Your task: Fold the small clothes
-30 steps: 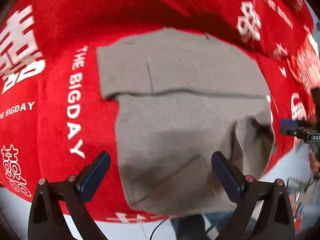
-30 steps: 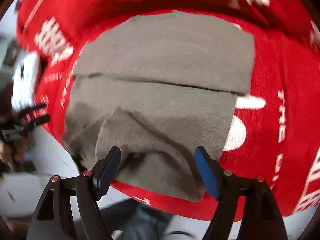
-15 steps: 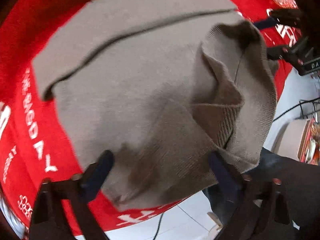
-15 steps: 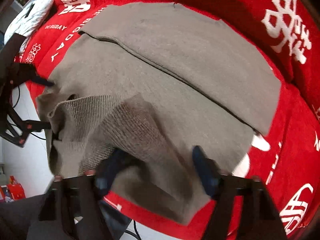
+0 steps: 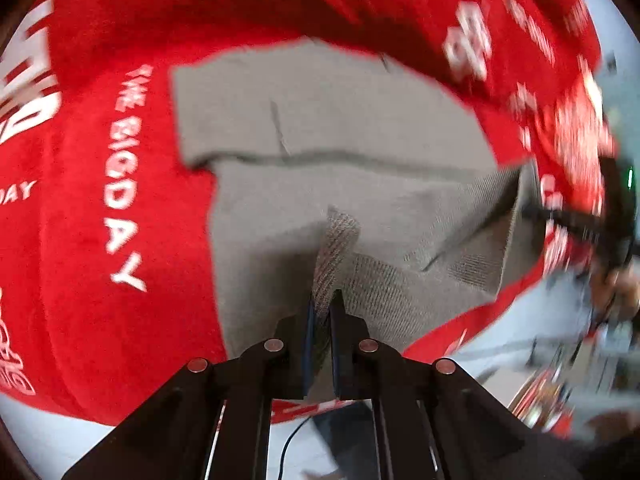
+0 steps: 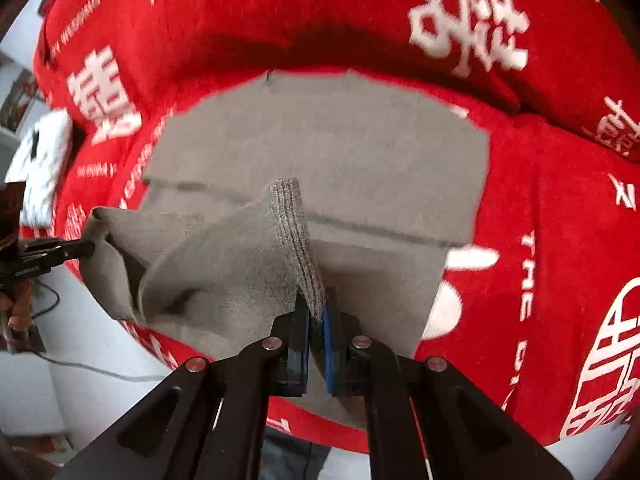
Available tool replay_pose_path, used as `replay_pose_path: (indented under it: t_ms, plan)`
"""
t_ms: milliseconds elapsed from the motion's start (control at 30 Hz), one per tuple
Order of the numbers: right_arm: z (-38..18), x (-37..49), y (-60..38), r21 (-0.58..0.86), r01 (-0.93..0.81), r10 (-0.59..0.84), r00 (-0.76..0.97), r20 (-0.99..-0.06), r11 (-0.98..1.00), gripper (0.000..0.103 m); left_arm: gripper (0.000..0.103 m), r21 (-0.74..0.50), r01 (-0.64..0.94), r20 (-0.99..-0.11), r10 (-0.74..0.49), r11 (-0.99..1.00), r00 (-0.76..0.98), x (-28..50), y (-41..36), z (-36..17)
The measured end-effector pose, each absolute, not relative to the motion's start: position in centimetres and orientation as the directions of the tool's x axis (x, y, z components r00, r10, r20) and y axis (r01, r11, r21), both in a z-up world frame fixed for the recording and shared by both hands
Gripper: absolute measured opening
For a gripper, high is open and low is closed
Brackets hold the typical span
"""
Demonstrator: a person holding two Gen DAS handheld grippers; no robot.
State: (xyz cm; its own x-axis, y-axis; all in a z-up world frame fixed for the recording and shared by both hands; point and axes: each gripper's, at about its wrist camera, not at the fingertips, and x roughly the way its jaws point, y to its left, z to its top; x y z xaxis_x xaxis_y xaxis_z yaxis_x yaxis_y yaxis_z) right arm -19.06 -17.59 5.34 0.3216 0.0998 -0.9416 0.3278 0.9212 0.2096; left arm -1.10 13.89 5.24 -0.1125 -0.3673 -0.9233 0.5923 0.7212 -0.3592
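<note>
- The sweater [image 5: 360, 128] is lying on a red blanket [image 5: 80, 240], its far part already folded over.
- The left gripper [image 5: 320, 312] is pinching the ribbed hem (fingers pressed together on it); the right gripper [image 6: 316, 316] is pinching it likewise.
- The knit looks soft, light and floppy, so gripping the hem corners seems wisest.
- Only the right view is showing the white object [image 6: 40, 168] at the blanket's far left.

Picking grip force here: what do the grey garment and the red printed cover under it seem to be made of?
The grey garment looks like soft matte knit, perhaps wool or acrylic: ribbed stitches show at the hem pinched in the right gripper. The red printed cover looks like plush, short-pile fleece or velvet, with a fuzzy nap and white lettering.
</note>
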Motion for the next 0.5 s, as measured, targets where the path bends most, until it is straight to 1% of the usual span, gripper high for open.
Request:
replay_pose_path:
  t_ms: [100, 267, 367, 500]
  plan:
    - [7.8, -18.0, -18.2, 0.222, 0.332, 0.08, 0.391, -0.917, 0.917, 0.006, 0.008, -0.389, 0.542, -0.901, -0.429, 0.745, -0.057, 1.2, 14.4, 7.4]
    - [10.9, -15.4, -20.2, 0.219, 0.33, 0.047, 0.459, -0.887, 0.918, 0.006, 0.008, -0.402, 0.52, -0.87, -0.492, 0.754, 0.041, 4.3, 12.6, 10.4]
    - [10.7, -13.0, -22.7, 0.219, 0.357, 0.03, 0.467, -0.884, 0.908, 0.006, 0.008, -0.412, 0.5, -0.853, -0.516, 0.761, 0.082, 7.5, 10.9, 11.0]
    - [8.7, -9.6, -25.9, 0.235, 0.403, 0.026, 0.46, -0.888, 0.885, 0.006, 0.009, -0.416, 0.473, -0.845, -0.523, 0.776, 0.115, 11.5, 7.3, 9.3]
